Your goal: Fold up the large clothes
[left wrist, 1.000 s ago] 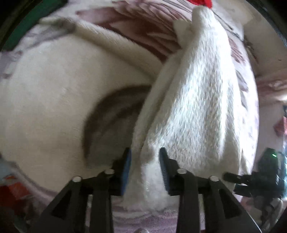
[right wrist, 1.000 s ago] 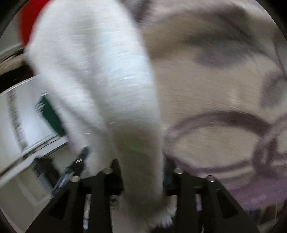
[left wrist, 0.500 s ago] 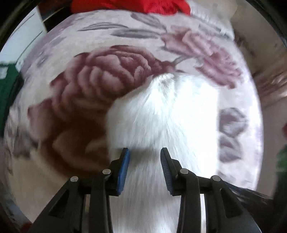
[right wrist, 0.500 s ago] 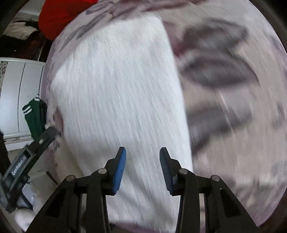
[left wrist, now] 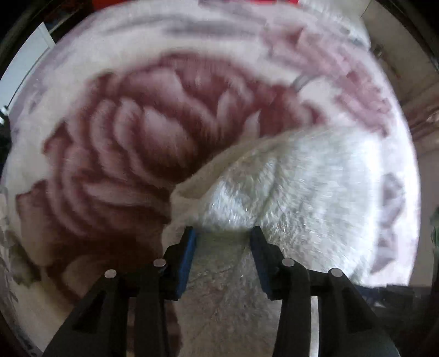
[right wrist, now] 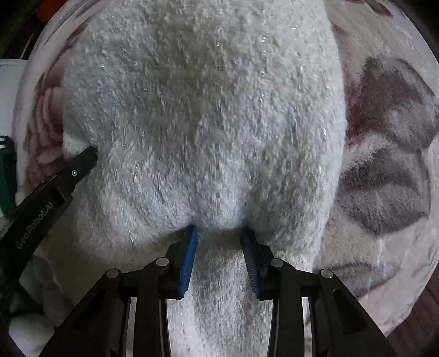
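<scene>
A fluffy white garment (left wrist: 301,186) lies on a floral blanket (left wrist: 131,153). In the left wrist view its folded edge bunches between my left gripper's (left wrist: 223,233) blue pads, which are shut on the fabric. In the right wrist view the same white garment (right wrist: 203,109) fills most of the frame, and my right gripper (right wrist: 219,230) is shut on a fold of it. The left gripper's black finger (right wrist: 68,175) shows at the garment's left edge in the right wrist view.
The blanket (right wrist: 389,164) with purple-grey flowers extends to the right. A red cloth (left wrist: 274,2) lies at the far edge of the bed. A white cabinet (right wrist: 8,90) and a green item (right wrist: 6,175) stand at the left.
Both grippers have carried the white garment down and forward onto the blanket. It hung in the air a second ago and now lies spread low, with both grippers still closed on it.
</scene>
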`<state>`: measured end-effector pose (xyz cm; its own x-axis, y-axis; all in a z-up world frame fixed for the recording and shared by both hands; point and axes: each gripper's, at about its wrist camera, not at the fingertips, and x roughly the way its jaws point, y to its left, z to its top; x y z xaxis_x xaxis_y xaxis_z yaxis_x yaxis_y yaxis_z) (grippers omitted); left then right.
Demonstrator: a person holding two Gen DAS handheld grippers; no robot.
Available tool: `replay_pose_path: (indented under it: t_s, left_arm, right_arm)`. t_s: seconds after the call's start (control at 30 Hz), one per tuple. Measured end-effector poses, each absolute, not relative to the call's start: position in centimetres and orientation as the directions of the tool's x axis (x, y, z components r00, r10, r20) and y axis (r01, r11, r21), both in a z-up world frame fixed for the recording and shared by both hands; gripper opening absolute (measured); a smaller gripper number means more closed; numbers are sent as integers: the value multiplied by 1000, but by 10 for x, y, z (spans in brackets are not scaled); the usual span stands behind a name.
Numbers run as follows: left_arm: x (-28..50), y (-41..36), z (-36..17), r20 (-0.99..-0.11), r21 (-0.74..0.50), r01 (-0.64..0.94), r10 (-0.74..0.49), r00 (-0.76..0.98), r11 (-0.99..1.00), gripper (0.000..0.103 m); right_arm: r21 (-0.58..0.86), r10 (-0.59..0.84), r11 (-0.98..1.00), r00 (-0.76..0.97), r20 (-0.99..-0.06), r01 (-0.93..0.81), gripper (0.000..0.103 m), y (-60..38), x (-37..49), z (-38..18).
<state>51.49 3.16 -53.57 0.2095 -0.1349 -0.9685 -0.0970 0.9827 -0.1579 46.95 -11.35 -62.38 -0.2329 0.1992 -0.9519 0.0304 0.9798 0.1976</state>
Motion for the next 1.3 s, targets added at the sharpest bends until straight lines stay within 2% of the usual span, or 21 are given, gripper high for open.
replay_pose_path:
  t_s: [0.07,0.13,0.2,0.3,0.4,0.47,0.6,0.67,0.73,0.8,0.93,1.03,1.13,1.2,1.27,1.3]
  left_arm:
    - [506,38,-511,-954,-184,-102,-153,257,978,40]
    - [515,42,-514,-956,-191,-118,-157,249,974,40]
    - [534,46,-543,-971,-166,-158,-132,201,973,40]
    - [565,41,-601,-983,-165,-161,-150,101,973,40]
    - [568,36,-593,-987,-133,-86,-124,105,987,40]
    - [559,40,-570,-983,-132,-74,-122,134,988,40]
    - [513,53,-513,-969,-159,-84,-140,204,984,40]
    - [482,56,-492,-967,-174,-95,-151,207,980,40]
    - [462,54,-493,-973,-153,-112,-130,191,982,40]
    - [455,44,-520,-986,-103,-98,-89,142,990,40]
    - [450,44,-574,-987,-104,-115,-88,132,988,42]
    - [456,43,-564,-983,-95,-105,-76,170,990,44]
    - [443,49,-536,-978,-112,-130,-86,192,985,43]
    - [428,57,-512,-972,-108,-162,-70,224,981,43]
    - [407,65,-495,-972,-99,-186,-55,230,978,45]
    - [397,69,-492,-975,-88,-196,-45,218,977,49]
  right_arm:
    - [286,293,956,-219,-931,66,37,-132,478,-596]
    - [357,368,929,-128,-921,100,37,-164,489,-563]
    - [404,410,906,-25,-912,125,37,-183,509,-546]
    - [401,402,903,25,-915,153,37,-184,552,-569]
    - [338,346,935,-71,-935,107,37,-153,583,-628]
    - [328,335,941,-94,-937,87,37,-146,588,-643]
    - [353,359,932,-76,-930,79,37,-156,582,-599]
    - [398,401,916,-72,-913,50,37,-158,553,-570]
    - [411,410,911,-118,-905,13,37,-151,521,-554]
    - [402,392,915,-181,-902,-19,37,-147,487,-554]
    - [322,300,945,-242,-923,-57,37,-125,455,-597]
    - [278,258,959,-224,-940,-62,38,-114,463,-621]
    - [315,300,949,-216,-929,-37,38,-122,467,-605]
    - [351,341,936,-192,-920,-22,47,-142,461,-587]
    - [361,358,932,-184,-915,18,82,-165,447,-571]
    - [366,367,930,-171,-914,37,88,-176,437,-561]
